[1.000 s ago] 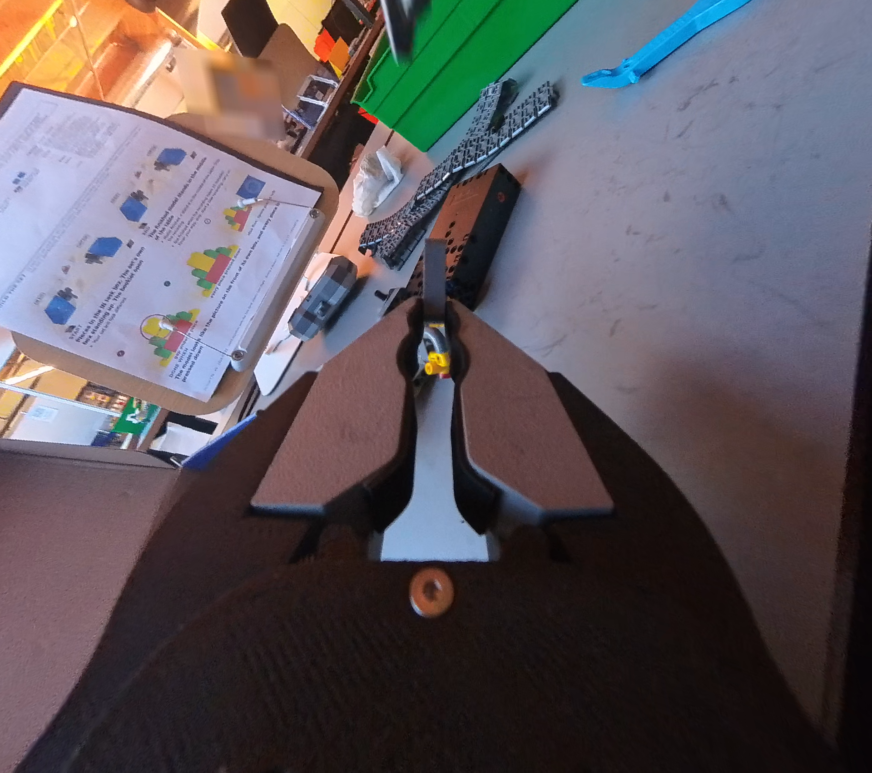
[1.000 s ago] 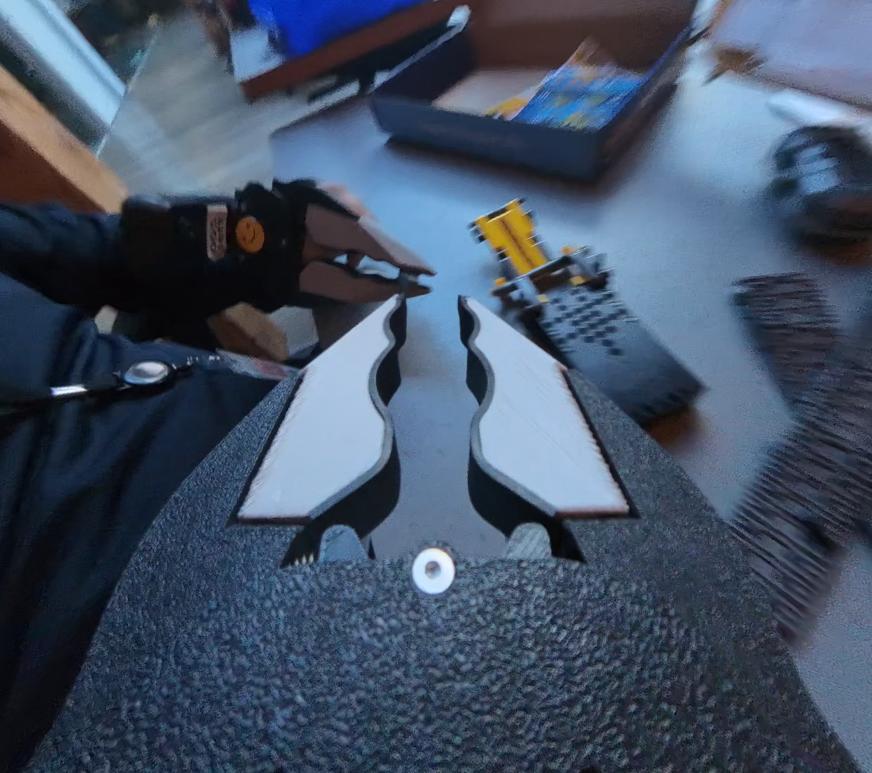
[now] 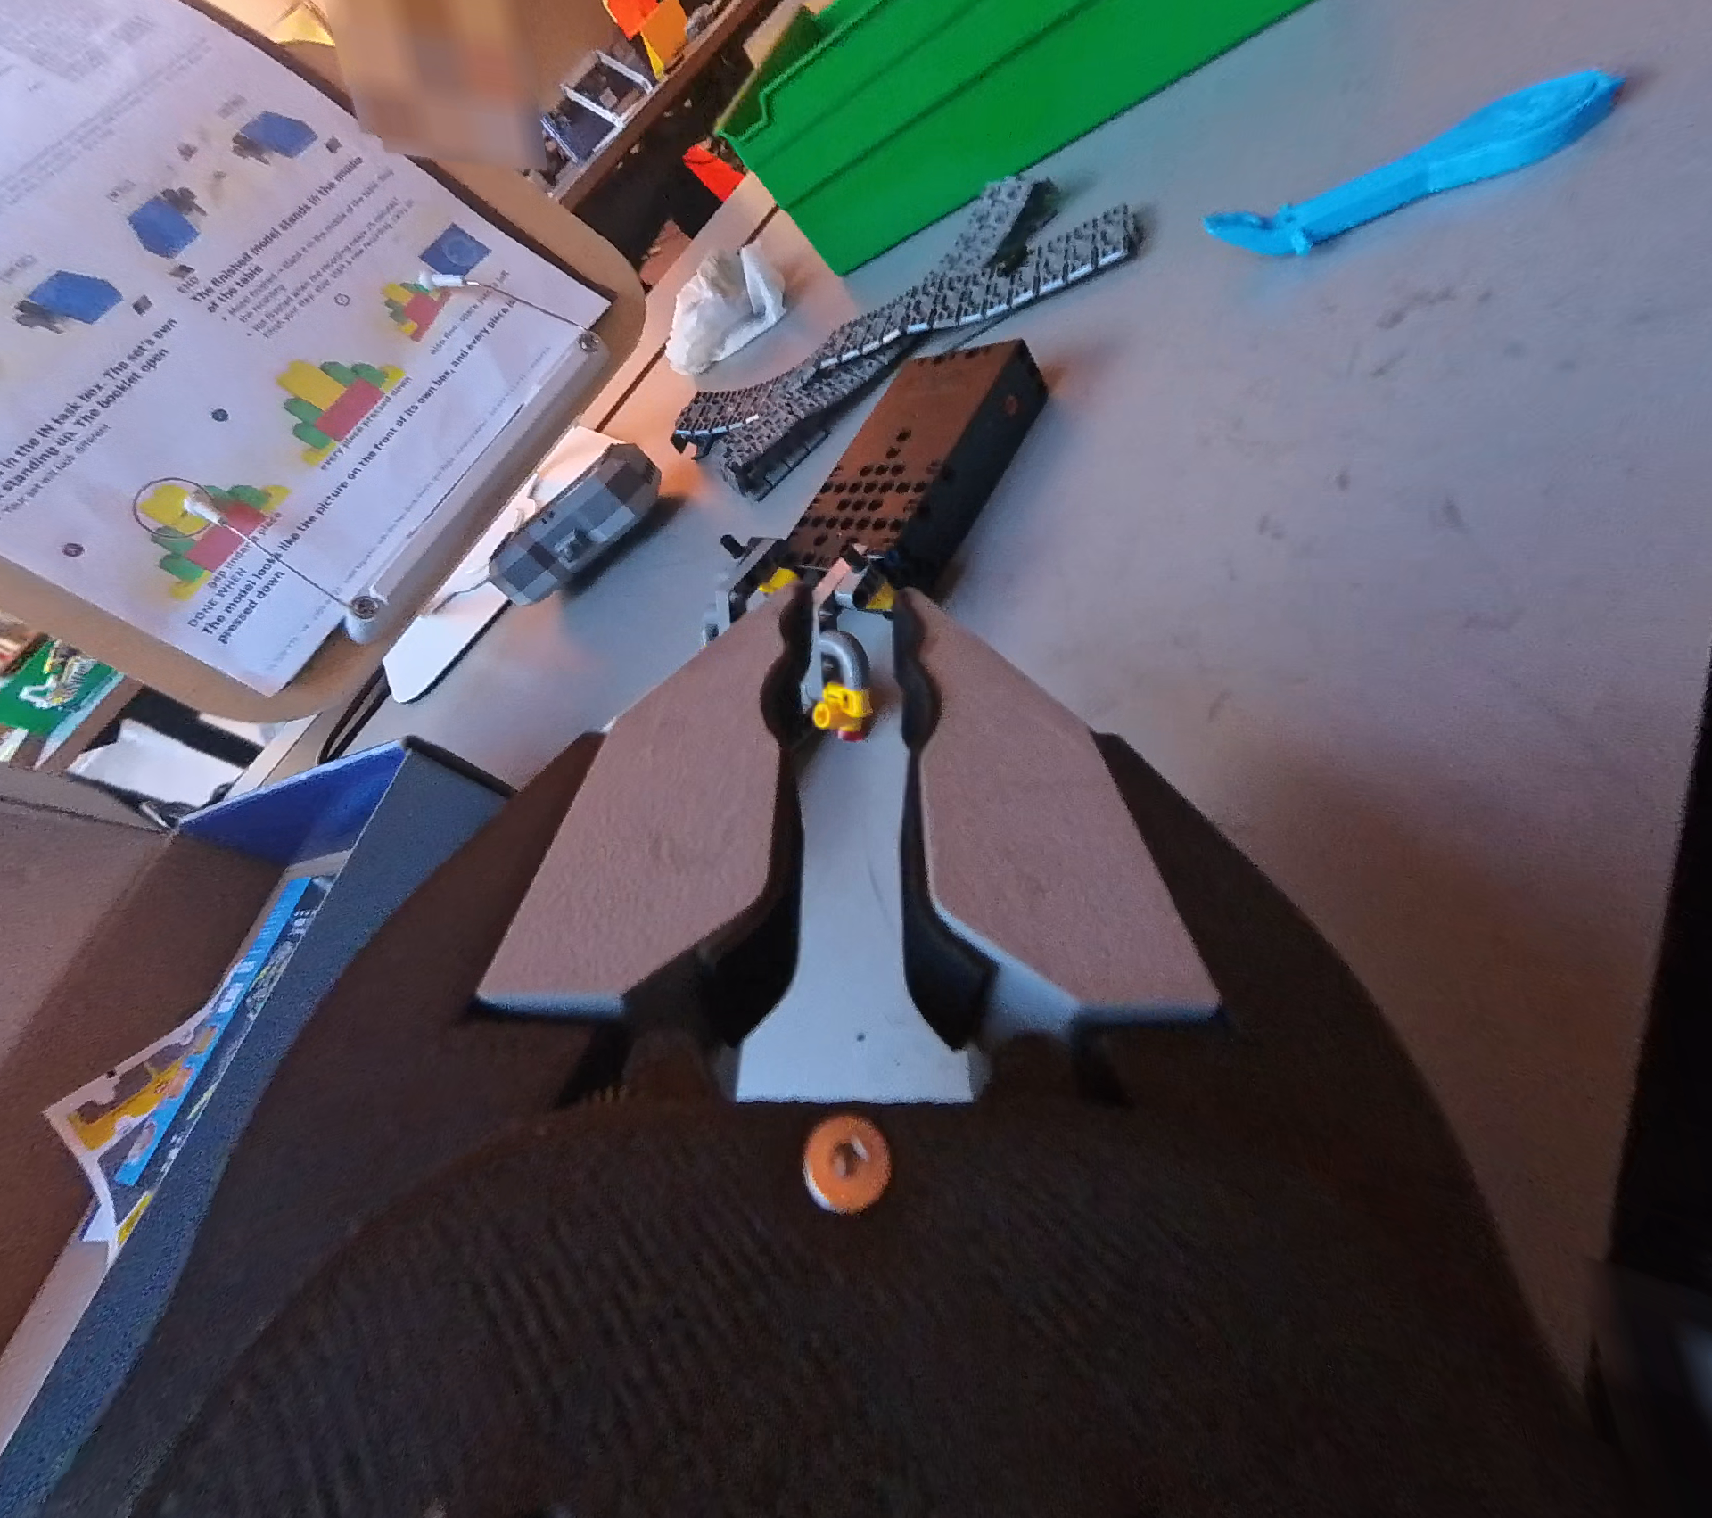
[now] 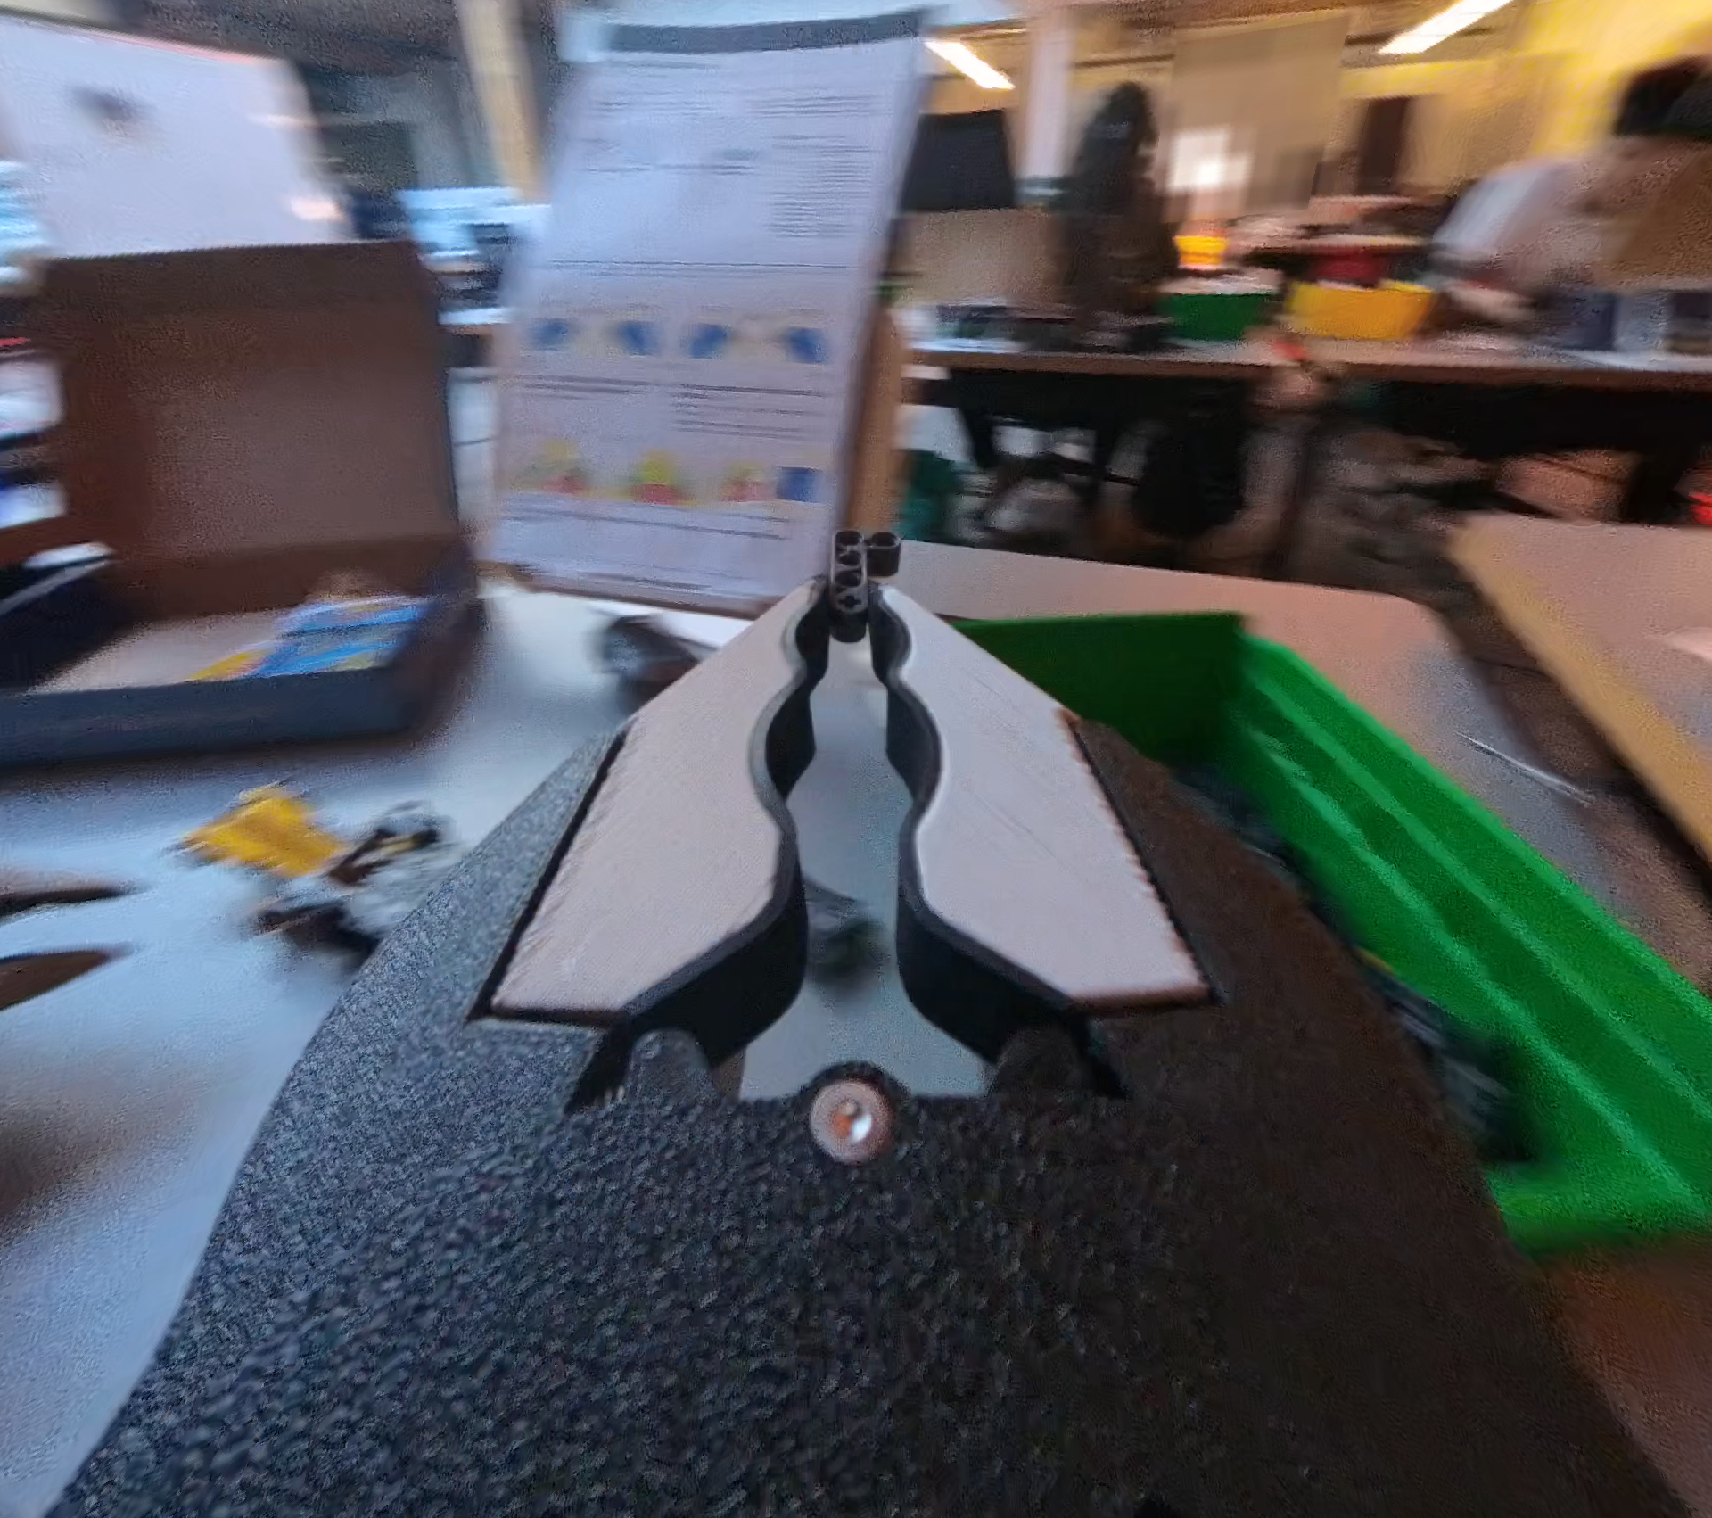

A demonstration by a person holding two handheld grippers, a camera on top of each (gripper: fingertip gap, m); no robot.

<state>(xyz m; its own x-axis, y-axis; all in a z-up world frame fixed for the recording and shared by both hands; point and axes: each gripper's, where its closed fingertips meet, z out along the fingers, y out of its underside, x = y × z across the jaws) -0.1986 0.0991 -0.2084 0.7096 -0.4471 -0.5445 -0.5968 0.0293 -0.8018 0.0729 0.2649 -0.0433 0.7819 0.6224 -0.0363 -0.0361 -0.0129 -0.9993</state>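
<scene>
Small black connector piece (image 4: 857, 570), pin-holed: pinched at the tips of the right hand-held gripper (image 4: 848, 612), raised above the desk (image 3: 1297, 547), with the green tray (image 4: 1390, 871) low to its right. Change over the last second: this gripper was parted and empty, low over the desk; now it is clamped on the piece and lifted, view badly blurred. Left hand-held gripper (image 3: 845, 630): fingers narrow, slightly wider apart than a second ago, tips at the near end of the black perforated block (image 3: 926, 454). A small grey-and-yellow piece (image 3: 838, 686) sits between the fingers; cannot tell whether it is gripped or only lying there. The upright grey bar seen at the tips earlier is no longer visible. Count: one black connector, one perforated block, one grey-and-yellow piece, two grey studded strips (image 3: 926, 324) crossing each other beyond the block, one green tray, one blue pry tool (image 3: 1417, 167) well apart to the right, one instruction sheet (image 3: 232, 324) on a stand, one open box (image 4: 232, 686).
</scene>
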